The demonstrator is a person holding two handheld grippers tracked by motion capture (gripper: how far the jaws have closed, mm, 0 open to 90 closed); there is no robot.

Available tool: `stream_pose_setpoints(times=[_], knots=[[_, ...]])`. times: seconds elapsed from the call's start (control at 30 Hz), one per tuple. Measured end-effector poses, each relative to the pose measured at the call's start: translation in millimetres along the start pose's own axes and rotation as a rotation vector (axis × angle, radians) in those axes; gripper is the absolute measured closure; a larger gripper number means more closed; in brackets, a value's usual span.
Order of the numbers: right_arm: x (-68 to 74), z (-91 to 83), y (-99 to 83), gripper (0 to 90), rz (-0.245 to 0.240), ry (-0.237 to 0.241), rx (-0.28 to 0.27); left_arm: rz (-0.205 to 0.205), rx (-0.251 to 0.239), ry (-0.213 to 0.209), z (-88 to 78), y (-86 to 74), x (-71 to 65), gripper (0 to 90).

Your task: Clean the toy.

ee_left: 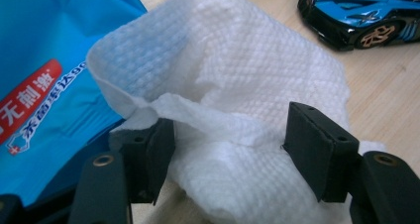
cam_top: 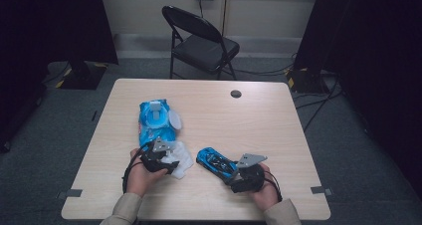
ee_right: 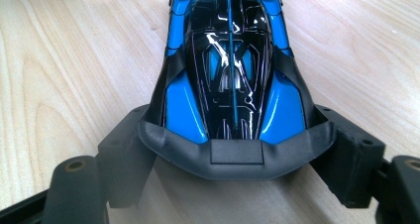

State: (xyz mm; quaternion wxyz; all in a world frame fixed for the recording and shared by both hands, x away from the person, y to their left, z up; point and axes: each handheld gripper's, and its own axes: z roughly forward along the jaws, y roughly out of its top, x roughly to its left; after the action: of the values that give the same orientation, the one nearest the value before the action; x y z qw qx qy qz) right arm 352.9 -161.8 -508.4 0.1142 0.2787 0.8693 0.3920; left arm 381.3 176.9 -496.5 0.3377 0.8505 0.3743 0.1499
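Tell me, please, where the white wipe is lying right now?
In the high view the white wipe lies on the table's near left part, just below the blue wipe pack and left of the blue toy car, with the left gripper over it.

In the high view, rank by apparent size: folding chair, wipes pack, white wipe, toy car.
1. folding chair, clearly largest, though farthest from the camera.
2. wipes pack.
3. toy car and white wipe: look alike, and the left gripper covers part of the wipe, so no ranking between them.
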Motion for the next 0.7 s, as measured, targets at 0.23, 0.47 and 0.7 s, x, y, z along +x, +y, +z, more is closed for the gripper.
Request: stream_pose_setpoints(times=[0.23,0.47,0.7], knots=[[0.0,0.0,0.0,24.0,0.0,0.0,0.0,0.009,-0.031,-0.013,-2.9,-4.3,-1.7,49.6],[0.0,0.0,0.0,24.0,0.0,0.0,0.0,-0.086,-0.003,-0.043,-7.3,-3.6,-8.4,81.0],[-0.1,0.0,0.1,24.0,0.001,0.001,0.0,-0.155,-0.027,-0.132,-13.9,4.2,-13.3,83.2]])
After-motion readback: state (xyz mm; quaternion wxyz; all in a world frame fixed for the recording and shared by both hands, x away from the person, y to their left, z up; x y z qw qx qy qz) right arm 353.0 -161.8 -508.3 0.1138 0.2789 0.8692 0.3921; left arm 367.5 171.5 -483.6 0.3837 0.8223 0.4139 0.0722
